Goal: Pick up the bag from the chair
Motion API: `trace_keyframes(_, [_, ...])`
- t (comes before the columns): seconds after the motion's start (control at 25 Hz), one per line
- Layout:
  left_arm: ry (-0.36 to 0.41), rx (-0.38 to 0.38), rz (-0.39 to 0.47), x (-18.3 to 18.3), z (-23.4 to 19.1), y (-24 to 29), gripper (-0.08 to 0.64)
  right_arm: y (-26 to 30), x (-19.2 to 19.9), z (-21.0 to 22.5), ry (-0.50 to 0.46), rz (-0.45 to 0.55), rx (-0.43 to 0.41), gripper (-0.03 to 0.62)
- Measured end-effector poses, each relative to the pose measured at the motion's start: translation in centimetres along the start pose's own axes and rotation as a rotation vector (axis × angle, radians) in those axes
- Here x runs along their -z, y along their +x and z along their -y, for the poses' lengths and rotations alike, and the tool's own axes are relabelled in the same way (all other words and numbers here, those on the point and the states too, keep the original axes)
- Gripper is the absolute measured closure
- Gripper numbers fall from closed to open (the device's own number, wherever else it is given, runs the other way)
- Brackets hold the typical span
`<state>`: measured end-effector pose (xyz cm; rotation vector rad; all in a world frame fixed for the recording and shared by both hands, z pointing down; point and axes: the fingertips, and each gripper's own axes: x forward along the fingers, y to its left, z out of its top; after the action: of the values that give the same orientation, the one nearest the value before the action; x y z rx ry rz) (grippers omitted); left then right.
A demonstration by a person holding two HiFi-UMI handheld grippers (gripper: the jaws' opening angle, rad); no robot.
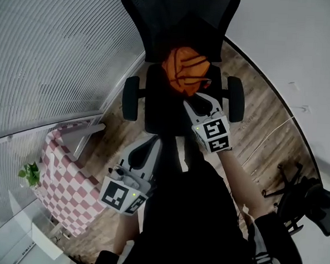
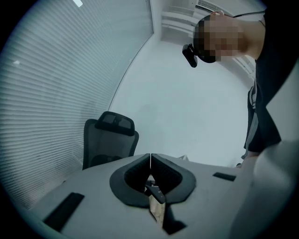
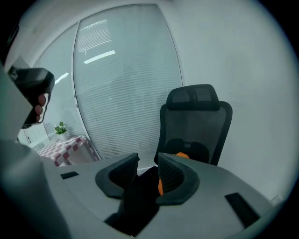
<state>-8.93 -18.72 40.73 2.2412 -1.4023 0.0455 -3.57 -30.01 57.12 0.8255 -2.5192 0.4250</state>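
Bag point(image 1: 185, 71), rounded heap, on chair point(image 1: 177, 18)

An office is indicated: mesh office chair point(image 1: 178, 51) on wood-look floor point(image 1: 255, 123), frosted blinds wall point(image 1: 53, 49), checkered-cloth table point(image 1: 66, 189) with potted plant point(image 1: 30, 173).

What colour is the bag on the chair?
Orange, crossed by darker lines. The bag shows best in the head view.

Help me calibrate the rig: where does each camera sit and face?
Head view: on the person's head, steeply down at chair and bag; left gripper, right gripper, torso show.
Left gripper view: rides that gripper, along shut jaws toward chair; torso at right.
Right gripper view: rides that gripper, past open jaws toward chair and bag.
All share the chair.
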Motion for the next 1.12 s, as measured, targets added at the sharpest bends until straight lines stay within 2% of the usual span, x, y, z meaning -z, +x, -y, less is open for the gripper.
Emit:
trace_keyframes(0.32, [-0.036,0.028,-0.031,-0.3,-3.9,0.9,0.526,8.6,3.9,1.1,-0.054,-0.110,0.036,0.437])
trace_keyframes(0.6, [-0.092,0.015,-0.094,1.3,-8.3,2.1,0.526,13.7,6.6,3.4,-0.039,-0.191,0.101,0.437])
trace_keyframes(0.88, [-0.096,0.040,-0.158,2.1,-11.2,2.7,0.526,18.5,10.4,4.4,-0.167,-0.331,0.136,0.420])
trace_keyframes(1.12, [-0.148,0.039,-0.169,2.2,-13.0,3.5,0.526,20.9,13.4,5.7,-0.167,-0.420,0.153,0.420])
